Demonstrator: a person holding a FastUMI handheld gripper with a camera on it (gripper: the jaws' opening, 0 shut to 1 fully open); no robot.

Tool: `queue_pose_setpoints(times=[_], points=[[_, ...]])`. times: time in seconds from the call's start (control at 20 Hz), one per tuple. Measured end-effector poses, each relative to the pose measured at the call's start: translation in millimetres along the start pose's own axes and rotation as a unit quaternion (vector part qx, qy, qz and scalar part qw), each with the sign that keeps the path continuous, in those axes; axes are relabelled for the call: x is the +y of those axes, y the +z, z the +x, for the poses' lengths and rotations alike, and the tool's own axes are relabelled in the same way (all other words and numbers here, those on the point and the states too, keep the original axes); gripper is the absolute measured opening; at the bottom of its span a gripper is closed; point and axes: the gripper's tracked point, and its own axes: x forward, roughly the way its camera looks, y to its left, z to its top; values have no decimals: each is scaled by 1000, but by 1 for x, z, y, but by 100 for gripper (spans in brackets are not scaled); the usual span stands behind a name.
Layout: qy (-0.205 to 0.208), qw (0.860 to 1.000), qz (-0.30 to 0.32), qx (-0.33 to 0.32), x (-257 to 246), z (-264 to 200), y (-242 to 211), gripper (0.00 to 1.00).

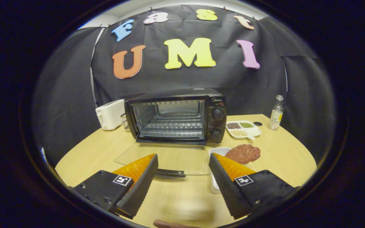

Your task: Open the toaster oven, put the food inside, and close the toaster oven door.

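Note:
A black toaster oven (pixel 176 115) stands at the back of the wooden table with its glass door (pixel 166 156) folded down flat toward me. The door's dark handle (pixel 170 172) lies just ahead of my fingers. Inside, a wire rack (pixel 174 124) is bare. A reddish-brown piece of food (pixel 243 153) lies on a white dish (pixel 216 152) to the right of the door, just beyond my right finger. My gripper (pixel 182 164) is open, with nothing between its fingers, hovering above the table in front of the door.
A white toaster (pixel 110 114) sits left of the oven. To the oven's right lie a white divided dish of seeds (pixel 243 129), a small black cap (pixel 257 123) and a clear bottle (pixel 276 113). The round table's edge (pixel 309 158) curves close on both sides.

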Motion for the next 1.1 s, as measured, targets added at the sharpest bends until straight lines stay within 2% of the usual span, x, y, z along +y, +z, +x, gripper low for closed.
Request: queue_pose_setpoints(times=[0.45,0.65,0.8,0.9,1.0,1.1], points=[[-1,996,5,92,-136,8,50,99],[46,986,31,160,-164,21,41,99],[109,968,91,208,-164,28,25,96],[151,947,129,252,-155,30,12,94],[187,930,148,280,-148,31,6,88],[201,923,146,295,-148,37,-3,77]])
